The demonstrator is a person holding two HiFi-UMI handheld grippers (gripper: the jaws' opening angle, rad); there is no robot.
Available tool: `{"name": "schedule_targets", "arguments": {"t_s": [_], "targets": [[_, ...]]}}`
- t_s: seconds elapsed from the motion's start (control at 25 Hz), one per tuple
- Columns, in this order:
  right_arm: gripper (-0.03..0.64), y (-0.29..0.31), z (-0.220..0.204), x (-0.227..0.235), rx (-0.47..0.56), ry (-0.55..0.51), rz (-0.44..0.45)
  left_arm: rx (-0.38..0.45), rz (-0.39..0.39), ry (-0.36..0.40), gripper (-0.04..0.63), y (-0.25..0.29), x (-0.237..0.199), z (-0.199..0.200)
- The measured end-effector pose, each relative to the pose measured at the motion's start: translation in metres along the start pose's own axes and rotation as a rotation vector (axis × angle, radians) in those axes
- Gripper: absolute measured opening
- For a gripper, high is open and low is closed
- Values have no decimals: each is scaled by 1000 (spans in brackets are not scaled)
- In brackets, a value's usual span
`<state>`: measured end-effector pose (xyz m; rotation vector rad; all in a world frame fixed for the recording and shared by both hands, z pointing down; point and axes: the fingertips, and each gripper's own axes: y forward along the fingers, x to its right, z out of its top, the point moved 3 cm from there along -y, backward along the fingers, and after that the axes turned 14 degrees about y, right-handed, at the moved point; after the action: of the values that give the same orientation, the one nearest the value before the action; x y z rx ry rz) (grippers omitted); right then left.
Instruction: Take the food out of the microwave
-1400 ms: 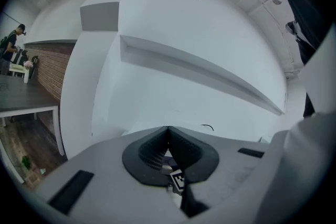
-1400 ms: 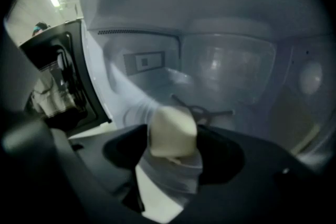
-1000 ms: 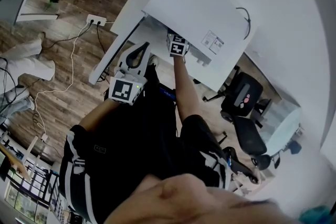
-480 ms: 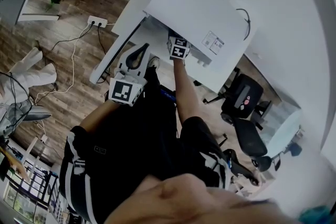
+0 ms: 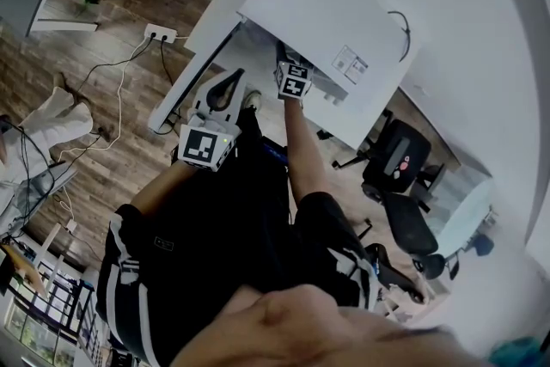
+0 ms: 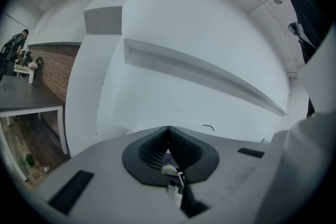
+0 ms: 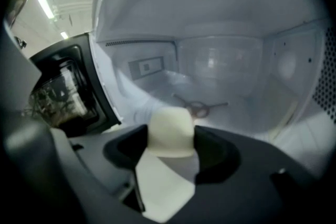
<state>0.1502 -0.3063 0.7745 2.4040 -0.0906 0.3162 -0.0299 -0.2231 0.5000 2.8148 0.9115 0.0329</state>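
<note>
Food (image 7: pixel 169 131), a pale cream lump, sits pinched between the jaws of the right tongs (image 7: pixel 170 140) at the mouth of the open microwave (image 7: pixel 226 68); left tongs (image 6: pixel 168 150) are closed together on nothing, pointing upward, well apart from it

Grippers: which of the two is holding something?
The right gripper: its jaws clamp a pale piece of food inside the microwave. The left gripper is shut on nothing, outside it.
</note>
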Motion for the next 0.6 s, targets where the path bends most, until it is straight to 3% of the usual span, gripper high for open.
{"name": "schedule_targets", "arguments": {"t_s": [0.6], "targets": [[293, -43, -14, -8, 6, 31, 7, 35, -25, 31, 31, -11, 2, 1]]}}
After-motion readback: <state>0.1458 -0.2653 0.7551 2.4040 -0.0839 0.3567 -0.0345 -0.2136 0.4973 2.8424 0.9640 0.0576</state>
